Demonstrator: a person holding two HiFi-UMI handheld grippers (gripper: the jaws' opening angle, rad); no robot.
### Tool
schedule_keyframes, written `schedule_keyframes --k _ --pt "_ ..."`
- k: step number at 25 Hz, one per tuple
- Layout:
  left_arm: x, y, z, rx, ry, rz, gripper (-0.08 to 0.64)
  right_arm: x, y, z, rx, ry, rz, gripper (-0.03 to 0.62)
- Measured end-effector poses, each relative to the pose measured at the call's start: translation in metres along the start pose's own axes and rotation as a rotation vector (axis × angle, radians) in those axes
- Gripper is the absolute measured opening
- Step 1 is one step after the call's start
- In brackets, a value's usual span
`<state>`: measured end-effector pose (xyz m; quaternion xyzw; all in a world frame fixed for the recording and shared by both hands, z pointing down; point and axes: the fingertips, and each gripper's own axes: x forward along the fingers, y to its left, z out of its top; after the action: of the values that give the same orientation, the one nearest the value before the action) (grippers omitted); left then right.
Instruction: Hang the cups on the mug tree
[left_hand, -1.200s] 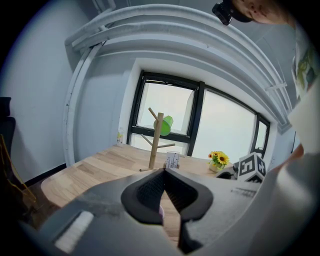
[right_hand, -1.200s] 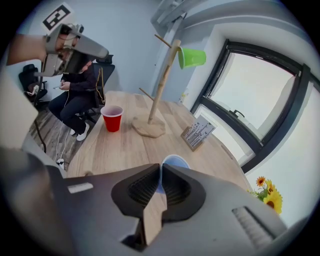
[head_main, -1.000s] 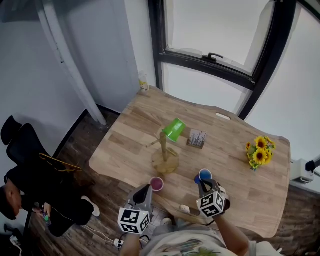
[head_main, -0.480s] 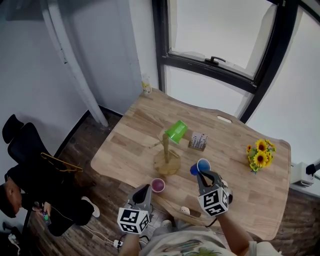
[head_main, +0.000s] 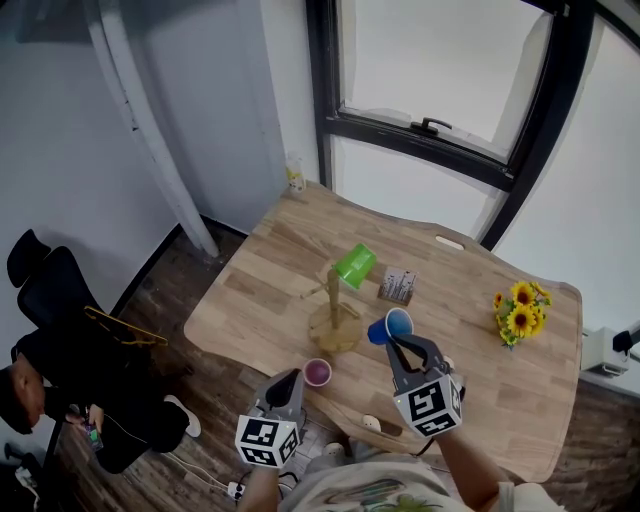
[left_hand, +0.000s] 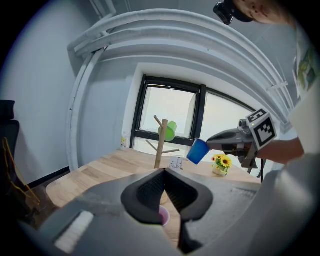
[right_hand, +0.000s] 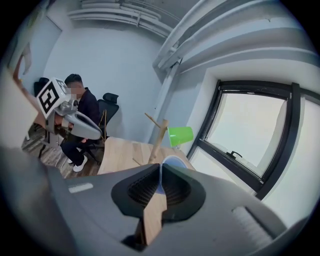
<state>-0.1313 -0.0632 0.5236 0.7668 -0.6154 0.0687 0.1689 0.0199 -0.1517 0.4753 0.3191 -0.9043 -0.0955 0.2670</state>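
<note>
1. Wooden desk under a dark-framed window, head view: the mug tree stands mid-desk with a green cup hung high on it. The right tool holds a blue cup in the air just right of the tree; a pink cup sits at the near edge, near the left tool.
2. Left gripper view: tool narrow, jaws together, gripping nothing.
3. Right gripper view: jaws pinch the blue cup's wall.

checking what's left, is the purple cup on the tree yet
No, the purple cup sits on the table, apart from the tree.
</note>
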Motion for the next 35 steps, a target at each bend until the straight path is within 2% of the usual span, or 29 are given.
schedule_keyframes --k 8,15,24,35 --pt "-0.007 0.001 -0.001 -0.004 -0.006 0.014 0.003 -0.002 0.023 0.037 0.05 -0.087 0.122 0.018" --pt "-0.016 0.005 -0.006 -0.02 -0.005 0.043 0.003 0.007 0.051 0.073 0.117 -0.174 0.272 0.018" --pt "-0.025 0.009 -0.006 -0.035 -0.021 0.076 0.003 0.021 0.08 0.115 0.145 -0.252 0.398 0.018" --pt "-0.033 0.019 -0.007 -0.046 -0.021 0.112 0.002 0.043 0.095 0.152 0.285 -0.316 0.538 0.018"
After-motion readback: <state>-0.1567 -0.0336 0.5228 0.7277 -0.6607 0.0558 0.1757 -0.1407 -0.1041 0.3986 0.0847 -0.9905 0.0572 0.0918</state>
